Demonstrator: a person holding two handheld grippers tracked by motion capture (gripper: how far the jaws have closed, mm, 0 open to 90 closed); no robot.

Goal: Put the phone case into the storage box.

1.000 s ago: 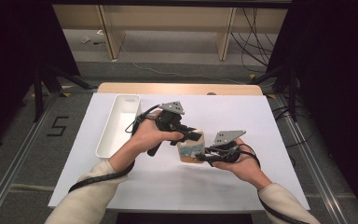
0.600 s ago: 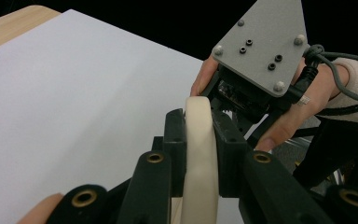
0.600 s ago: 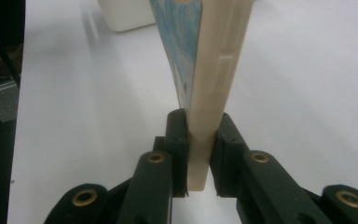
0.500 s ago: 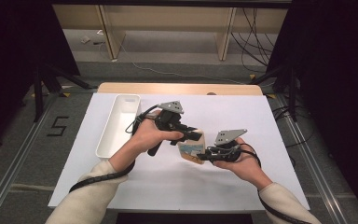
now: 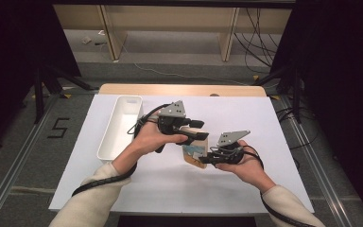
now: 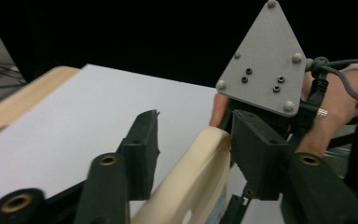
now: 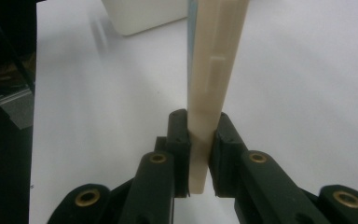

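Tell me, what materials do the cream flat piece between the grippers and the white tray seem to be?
The cream piece looks like matte moulded plastic: smooth, rounded edges, a moulded slot; one face is printed blue. The white tray seems glossy plastic, with thin even walls.

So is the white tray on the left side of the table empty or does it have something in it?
Empty, as far as the high view shows: the white tray has a bare white inside, with nothing lying in it.

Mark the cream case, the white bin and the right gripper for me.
cream case [image 7: 214, 70]: right gripper view, on its narrow edge.
white bin [image 5: 105, 149]: high view, on its left wall.
right gripper [image 7: 199, 154]: right gripper view, between its fingertips.
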